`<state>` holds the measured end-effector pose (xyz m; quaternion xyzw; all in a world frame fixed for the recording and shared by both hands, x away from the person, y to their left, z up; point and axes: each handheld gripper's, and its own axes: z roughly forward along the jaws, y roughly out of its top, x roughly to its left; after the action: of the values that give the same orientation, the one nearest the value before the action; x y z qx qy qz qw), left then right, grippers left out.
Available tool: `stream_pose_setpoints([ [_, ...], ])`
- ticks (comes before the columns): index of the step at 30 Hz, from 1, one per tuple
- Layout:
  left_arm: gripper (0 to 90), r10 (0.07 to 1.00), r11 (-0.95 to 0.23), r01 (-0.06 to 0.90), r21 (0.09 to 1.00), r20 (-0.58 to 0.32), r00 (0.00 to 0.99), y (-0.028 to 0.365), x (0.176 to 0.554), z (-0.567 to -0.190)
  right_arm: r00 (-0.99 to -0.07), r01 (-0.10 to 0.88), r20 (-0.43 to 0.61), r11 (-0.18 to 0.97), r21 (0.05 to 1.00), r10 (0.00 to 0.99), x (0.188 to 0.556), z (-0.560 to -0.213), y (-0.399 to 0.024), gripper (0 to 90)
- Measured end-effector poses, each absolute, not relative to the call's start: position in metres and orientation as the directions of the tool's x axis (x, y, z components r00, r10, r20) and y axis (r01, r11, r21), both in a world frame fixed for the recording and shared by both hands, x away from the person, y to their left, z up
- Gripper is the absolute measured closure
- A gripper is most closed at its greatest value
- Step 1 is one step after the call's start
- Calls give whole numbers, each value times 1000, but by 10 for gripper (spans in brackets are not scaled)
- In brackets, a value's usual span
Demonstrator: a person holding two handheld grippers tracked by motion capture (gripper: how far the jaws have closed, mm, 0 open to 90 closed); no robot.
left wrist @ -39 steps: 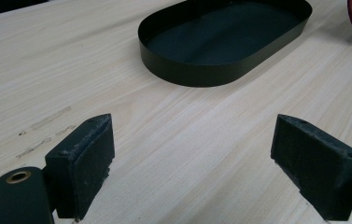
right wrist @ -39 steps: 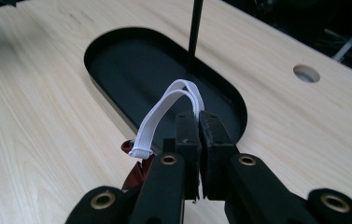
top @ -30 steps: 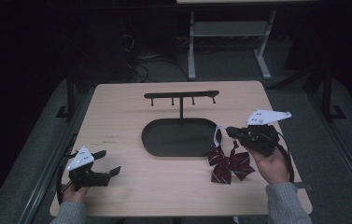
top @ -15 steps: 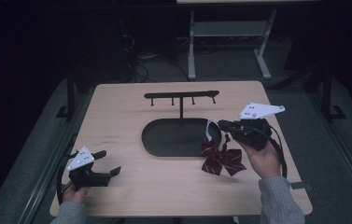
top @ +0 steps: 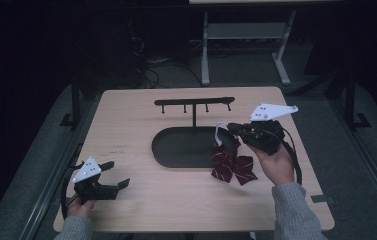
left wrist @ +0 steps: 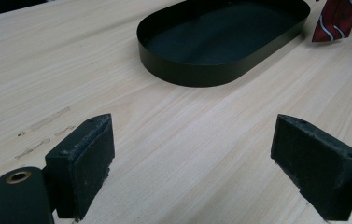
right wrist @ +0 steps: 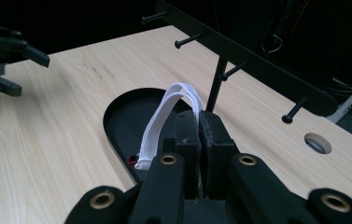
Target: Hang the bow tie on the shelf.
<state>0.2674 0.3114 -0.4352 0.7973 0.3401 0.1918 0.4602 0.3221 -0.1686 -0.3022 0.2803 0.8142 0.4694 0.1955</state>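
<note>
dim room, dark floor (top: 36, 150), metal-legged desk (top: 246, 45) behind wooden table (top: 176, 205).

Grey desk frame (top: 246, 35) on floor behind wooden table (top: 126, 115); cables (top: 151, 65) beside it.

A dark red bow tie (top: 232, 166) with thin pale stripes is seen hanging by its white elastic strap (right wrist: 166, 119), the strap being pinched at the top. Its lower end is draped at the right edge of the black oval tray (top: 176, 159), under the black rack with pegs (top: 194, 102).
</note>
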Motion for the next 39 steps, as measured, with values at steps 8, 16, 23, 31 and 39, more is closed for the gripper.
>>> stream_pose_setpoints([
  [8, 130, 720, -343, 363, 866, -5, 694, 312, 268, -435, -771, 271, -49, 397, 877, 636, 330, -298, -163, 867],
  [16, 130, 718, -347, 360, 866, -2, 696, 312, 267, -435, -778, 267, -61, 417, 869, 625, 342, -295, -153, 867],
  [23, 130, 717, -348, 359, 866, -1, 697, 312, 267, -434, -783, 264, -55, 411, 873, 620, 349, -291, -147, 867],
  [31, 130, 716, -348, 359, 866, -2, 698, 312, 268, -435, -785, 254, -63, 414, 874, 616, 357, -287, -140, 867],
  [39, 130, 718, -342, 360, 868, -6, 696, 312, 268, -435, -782, 258, -61, 412, 874, 620, 366, -285, -134, 867],
])
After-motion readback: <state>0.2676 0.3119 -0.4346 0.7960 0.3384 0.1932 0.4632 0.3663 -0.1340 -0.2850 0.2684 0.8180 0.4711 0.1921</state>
